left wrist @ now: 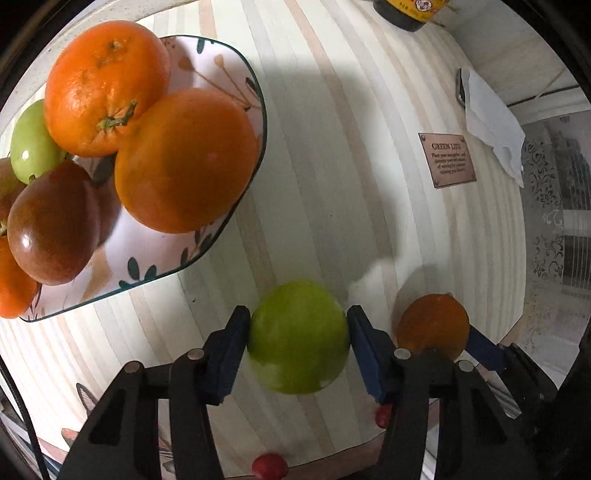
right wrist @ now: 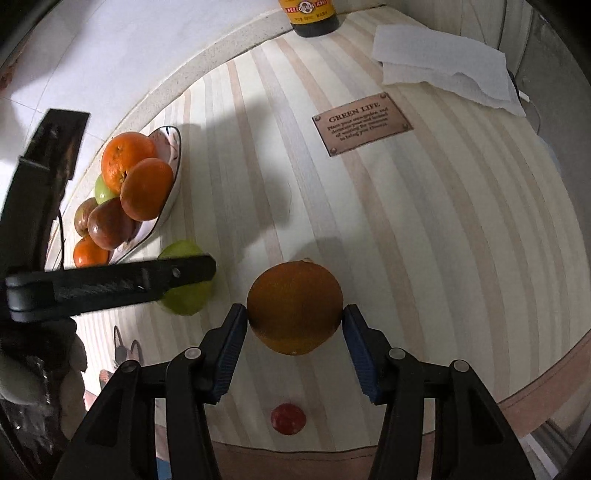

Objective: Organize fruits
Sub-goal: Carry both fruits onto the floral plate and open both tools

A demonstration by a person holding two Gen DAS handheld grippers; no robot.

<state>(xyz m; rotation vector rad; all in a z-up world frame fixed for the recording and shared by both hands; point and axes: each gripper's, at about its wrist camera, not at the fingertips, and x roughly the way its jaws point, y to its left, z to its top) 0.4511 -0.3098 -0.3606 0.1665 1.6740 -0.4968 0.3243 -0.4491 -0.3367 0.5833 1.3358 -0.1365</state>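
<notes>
A green apple (left wrist: 299, 347) rests on the striped wooden table, and my left gripper (left wrist: 299, 313) is shut on it, both blue pads against its sides. Right beside it an orange (right wrist: 293, 295) sits in my right gripper (right wrist: 295, 310), whose pads press it from both sides. In the left wrist view the same orange (left wrist: 432, 325) shows at the right. A flowered plate (left wrist: 210, 62) at the upper left holds oranges, a green apple and dark red fruit piled together. In the right wrist view the left gripper's finger crosses the green apple (right wrist: 184, 299).
Small red fruits (left wrist: 269, 466) (left wrist: 383, 415) lie near the table's front edge. A dark bottle (right wrist: 314, 18) stands at the back, a white paper napkin (right wrist: 443, 62) at the back right, a brass plaque (right wrist: 362, 123) is fixed to the tabletop.
</notes>
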